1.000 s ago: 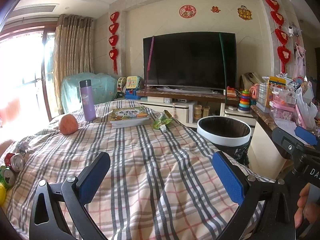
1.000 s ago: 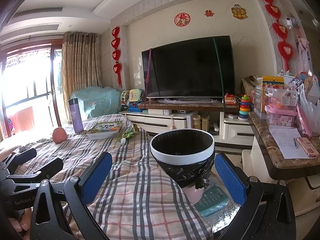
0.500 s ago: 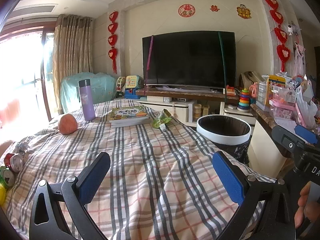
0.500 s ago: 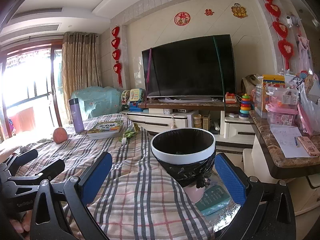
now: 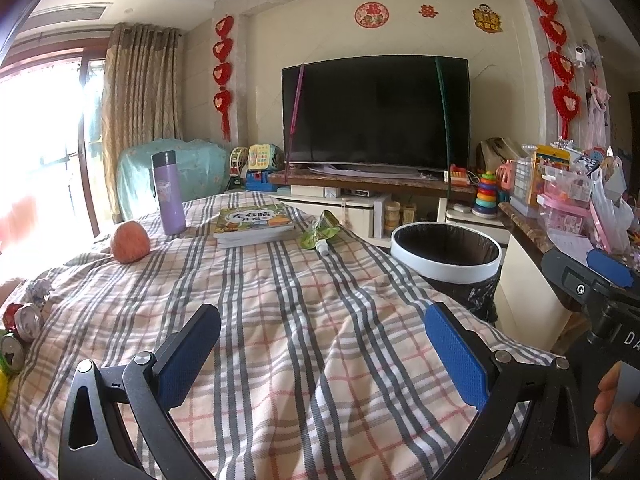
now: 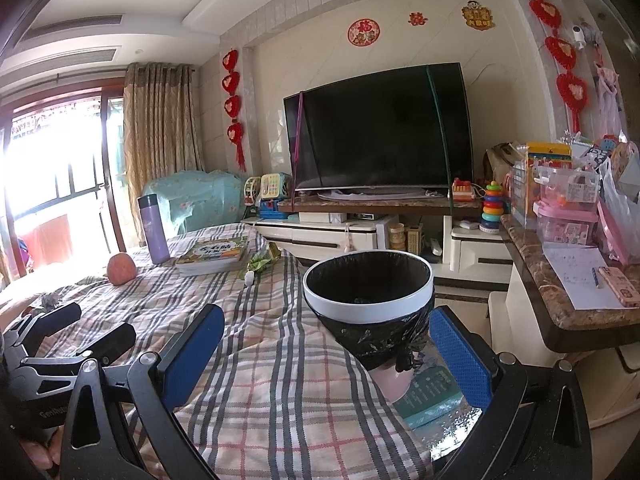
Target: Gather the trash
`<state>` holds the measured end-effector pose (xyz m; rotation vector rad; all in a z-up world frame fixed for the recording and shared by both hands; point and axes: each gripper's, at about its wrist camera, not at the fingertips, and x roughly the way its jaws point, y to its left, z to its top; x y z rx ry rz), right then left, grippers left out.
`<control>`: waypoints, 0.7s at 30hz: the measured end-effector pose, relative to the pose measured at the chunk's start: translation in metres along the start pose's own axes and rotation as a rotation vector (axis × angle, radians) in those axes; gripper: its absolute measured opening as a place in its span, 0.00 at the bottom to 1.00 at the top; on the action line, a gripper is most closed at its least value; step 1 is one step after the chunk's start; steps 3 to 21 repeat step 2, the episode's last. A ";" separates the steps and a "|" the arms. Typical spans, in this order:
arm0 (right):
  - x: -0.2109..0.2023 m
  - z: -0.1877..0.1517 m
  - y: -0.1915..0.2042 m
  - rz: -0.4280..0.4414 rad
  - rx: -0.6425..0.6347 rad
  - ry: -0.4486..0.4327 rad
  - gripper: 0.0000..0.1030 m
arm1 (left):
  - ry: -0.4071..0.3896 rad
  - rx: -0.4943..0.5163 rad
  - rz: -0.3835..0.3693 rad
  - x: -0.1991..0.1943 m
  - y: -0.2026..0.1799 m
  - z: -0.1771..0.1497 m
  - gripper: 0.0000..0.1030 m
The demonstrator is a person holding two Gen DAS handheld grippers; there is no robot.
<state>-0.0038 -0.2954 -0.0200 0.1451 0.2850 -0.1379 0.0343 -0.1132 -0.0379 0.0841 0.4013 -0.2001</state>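
Observation:
A green squeeze pouch (image 5: 320,234) with a white cap lies on the plaid cloth beside the book; it also shows in the right wrist view as the pouch (image 6: 262,260). Crushed cans (image 5: 26,318) and a crumpled foil scrap (image 5: 38,290) sit at the cloth's left edge. The white-rimmed bin (image 6: 368,288) with a black liner stands just off the table's right side, straight ahead of my right gripper (image 6: 326,356), which is open and empty. My left gripper (image 5: 324,356) is open too, low over the bare cloth, well short of the pouch.
A purple flask (image 5: 168,194), a peach-coloured fruit (image 5: 130,242) and a stack of books (image 5: 254,222) stand at the far side of the table. A marble counter (image 6: 560,308) with papers and boxes lies on the right. A TV stand is behind.
Almost nothing has moved. Both views have drifted very slightly and both grippers stay open and empty.

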 end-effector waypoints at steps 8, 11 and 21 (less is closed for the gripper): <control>0.001 0.000 -0.002 0.003 0.004 0.004 1.00 | 0.005 -0.004 -0.004 0.002 0.000 0.000 0.99; 0.001 0.000 -0.002 0.003 0.004 0.004 1.00 | 0.005 -0.004 -0.004 0.002 0.000 0.000 0.99; 0.001 0.000 -0.002 0.003 0.004 0.004 1.00 | 0.005 -0.004 -0.004 0.002 0.000 0.000 0.99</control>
